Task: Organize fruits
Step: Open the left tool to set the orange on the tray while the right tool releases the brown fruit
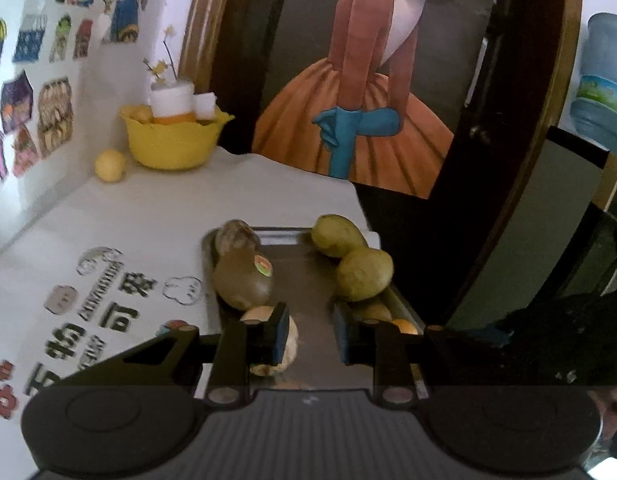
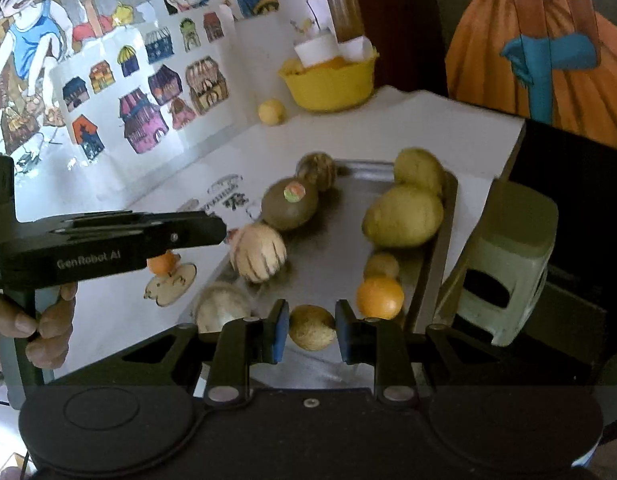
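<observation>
A metal tray (image 1: 308, 280) holds a brown kiwi with a sticker (image 1: 240, 280), two yellow-green fruits (image 1: 364, 274) and a pale ridged fruit (image 1: 290, 344). My left gripper (image 1: 312, 332) hovers over the tray's near end, shut, with only bare tray showing in its narrow gap. In the right wrist view the tray (image 2: 332, 240) also carries a small orange (image 2: 380, 298). A small tan fruit (image 2: 312, 334) lies on the tray's near end. My right gripper (image 2: 311, 330) is shut just above it, and the fruit shows through the slit between the fingers.
A yellow bowl (image 1: 174, 136) of fruit stands at the table's far corner with a yellow fruit (image 1: 110, 166) beside it. A small orange (image 2: 162, 262) lies left of the tray. A hand (image 2: 48, 328) holds the left gripper's body (image 2: 108, 248). A green stool (image 2: 504, 264) stands past the table's right edge.
</observation>
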Available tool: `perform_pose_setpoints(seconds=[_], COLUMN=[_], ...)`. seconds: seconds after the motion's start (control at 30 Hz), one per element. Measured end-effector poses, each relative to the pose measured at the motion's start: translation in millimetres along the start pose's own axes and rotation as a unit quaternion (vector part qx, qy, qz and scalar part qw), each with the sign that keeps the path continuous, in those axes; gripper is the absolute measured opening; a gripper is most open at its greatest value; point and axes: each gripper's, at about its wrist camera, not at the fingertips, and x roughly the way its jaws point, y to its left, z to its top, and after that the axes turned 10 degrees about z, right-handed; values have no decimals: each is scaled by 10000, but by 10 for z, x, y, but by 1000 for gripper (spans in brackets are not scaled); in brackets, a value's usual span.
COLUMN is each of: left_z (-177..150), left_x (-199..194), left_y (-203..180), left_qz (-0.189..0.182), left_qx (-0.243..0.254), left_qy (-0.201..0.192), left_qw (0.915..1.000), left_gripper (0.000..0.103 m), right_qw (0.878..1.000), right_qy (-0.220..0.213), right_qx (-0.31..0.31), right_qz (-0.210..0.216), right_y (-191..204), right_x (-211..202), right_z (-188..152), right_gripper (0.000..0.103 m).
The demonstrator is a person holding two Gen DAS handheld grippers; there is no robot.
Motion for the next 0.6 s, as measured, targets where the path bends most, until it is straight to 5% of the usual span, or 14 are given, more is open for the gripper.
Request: perform_pose_setpoints(seconds=[0.6], left_z=[-286], left_x=[199], left_y=[154], left_qz=[-44], left_qx=[-213], left_qy=[26], left_qw=[9998], left_gripper=[27], right_qw=[9956], right_qy=[-408], right_qx=[-613], right_qz=[-585], right_y=[58], right_x=[253], right_z=[-331], right_gripper=[27])
